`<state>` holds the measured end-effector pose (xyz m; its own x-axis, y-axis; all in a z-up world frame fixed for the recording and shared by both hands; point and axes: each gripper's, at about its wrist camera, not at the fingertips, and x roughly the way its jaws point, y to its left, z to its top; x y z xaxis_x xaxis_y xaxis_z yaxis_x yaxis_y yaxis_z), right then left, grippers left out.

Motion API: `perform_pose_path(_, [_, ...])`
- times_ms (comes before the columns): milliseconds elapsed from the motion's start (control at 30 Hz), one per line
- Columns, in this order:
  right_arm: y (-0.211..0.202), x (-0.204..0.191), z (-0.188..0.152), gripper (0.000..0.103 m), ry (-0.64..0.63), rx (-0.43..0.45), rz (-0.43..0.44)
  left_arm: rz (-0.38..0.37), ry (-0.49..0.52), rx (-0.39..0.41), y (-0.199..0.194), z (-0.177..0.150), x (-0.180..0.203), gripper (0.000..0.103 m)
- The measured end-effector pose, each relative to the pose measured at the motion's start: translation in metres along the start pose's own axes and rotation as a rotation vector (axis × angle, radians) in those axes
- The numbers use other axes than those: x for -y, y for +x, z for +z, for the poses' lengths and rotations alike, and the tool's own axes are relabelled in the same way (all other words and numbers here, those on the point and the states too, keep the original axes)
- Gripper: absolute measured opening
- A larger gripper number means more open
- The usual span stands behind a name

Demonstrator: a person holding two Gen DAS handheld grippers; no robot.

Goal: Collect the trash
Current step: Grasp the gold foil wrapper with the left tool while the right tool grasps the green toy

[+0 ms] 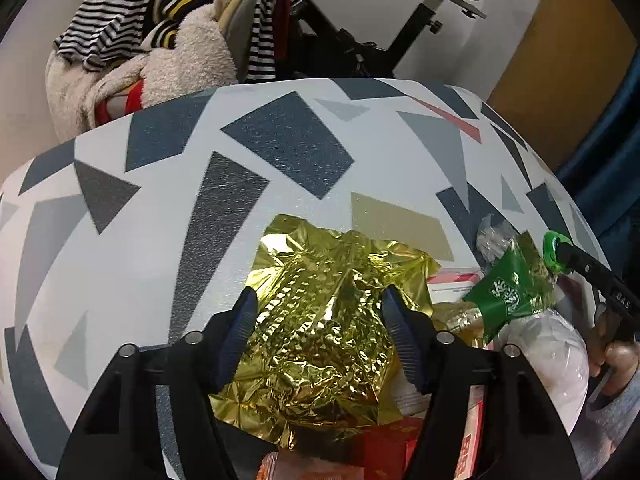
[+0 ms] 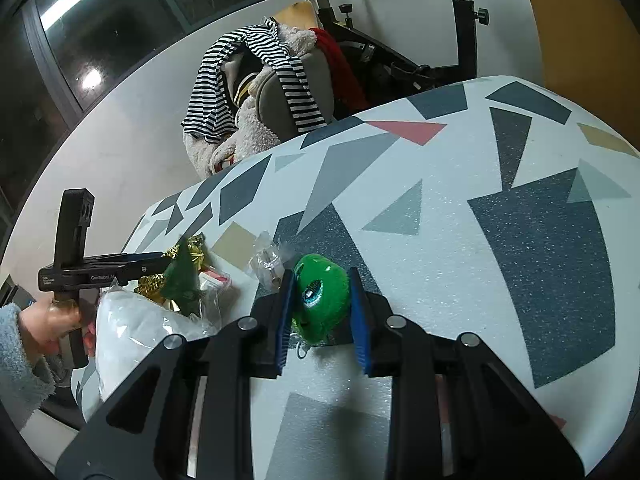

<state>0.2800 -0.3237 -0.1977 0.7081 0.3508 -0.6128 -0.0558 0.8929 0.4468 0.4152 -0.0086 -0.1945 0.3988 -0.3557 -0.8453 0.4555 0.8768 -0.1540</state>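
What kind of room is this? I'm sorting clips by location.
Probably a lived-in home room, not a lab or kitchen: an exercise bike by the wall, a chair heaped with clothes, and a patterned table bearing wrappers like the gold foil.

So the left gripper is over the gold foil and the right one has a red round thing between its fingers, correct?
Not quite: the round object between the right gripper's fingers is green, not red, as the right wrist view shows. The rest holds: the left gripper is over the crumpled gold foil, its fingers on either side.
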Motion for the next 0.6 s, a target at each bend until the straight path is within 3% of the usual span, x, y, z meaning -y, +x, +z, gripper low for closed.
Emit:
perform_pose_path(67, [0.0,-0.001,0.0,0.029,-0.002,-0.003,-0.002,-0.022,0.04,0.005,-0.002,0.001,0.007,0.033])
perform_pose_path(133, [0.0,-0.001,-0.001,0.029,-0.002,-0.003,-0.002,0.028,0.085,0.023,-0.007,0.002,0.014,0.01])
perform_pose_path(333, [0.0,0.0,0.0,0.029,0.009,-0.002,-0.005,0.024,0.041,0.084,-0.032,0.006,0.008,0.005])
perform_pose_path(600, [-0.001,0.001,0.0,0.029,0.017,0.003,-0.007,-0.012,-0.016,0.238,-0.093,0.007,0.011,0.003])
